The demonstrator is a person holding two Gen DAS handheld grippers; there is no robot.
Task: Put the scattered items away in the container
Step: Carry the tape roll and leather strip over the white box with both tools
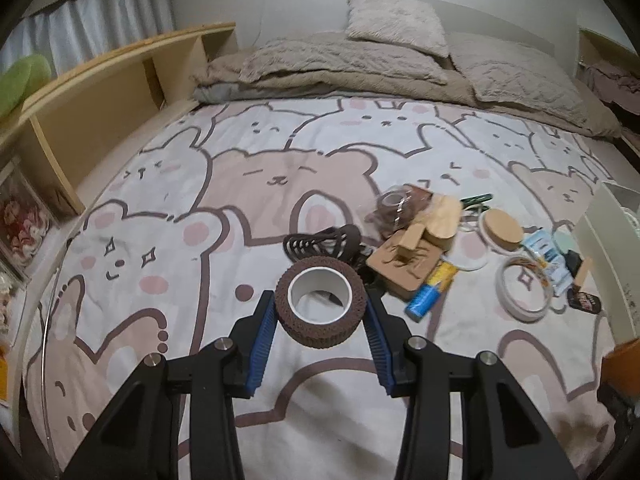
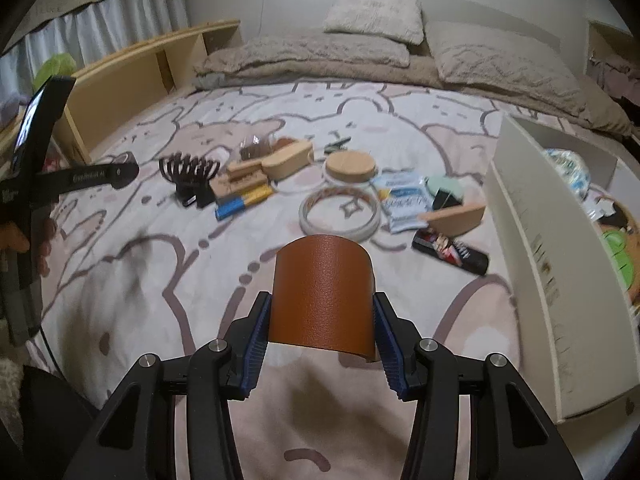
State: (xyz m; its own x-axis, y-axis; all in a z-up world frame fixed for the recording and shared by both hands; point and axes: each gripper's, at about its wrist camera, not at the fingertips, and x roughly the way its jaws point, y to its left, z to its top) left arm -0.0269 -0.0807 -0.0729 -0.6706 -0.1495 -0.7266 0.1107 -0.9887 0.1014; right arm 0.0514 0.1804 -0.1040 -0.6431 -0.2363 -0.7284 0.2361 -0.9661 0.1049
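A bed (image 1: 248,184) with a bear-and-rabbit print cover carries the work, with beige pillows (image 1: 396,20) at 12 o'clock and a wooden shelf unit (image 1: 104,92) at 10 o'clock. The left gripper (image 1: 320,312) is clenched on a brown tape roll (image 1: 320,300): ribbed brown outer face, white inner core, opening toward the camera, seated between the blue finger pads (image 1: 262,344) and touching both. The right gripper (image 2: 322,312) is clenched on an orange-brown leather-textured curved piece (image 2: 322,292), arched upward, its two side edges pressed by the fingers. A white container (image 2: 532,248) stands at 3 o'clock in the right wrist view, with items already inside. The remaining scatter lies at 12 to 1 o'clock: a dark hair claw (image 2: 188,170), a blue-and-yellow tube (image 2: 240,202), a cork-topped lid (image 2: 350,164), a white tape ring (image 2: 340,210), a printed sachet (image 2: 404,200) and a black packet (image 2: 452,252).
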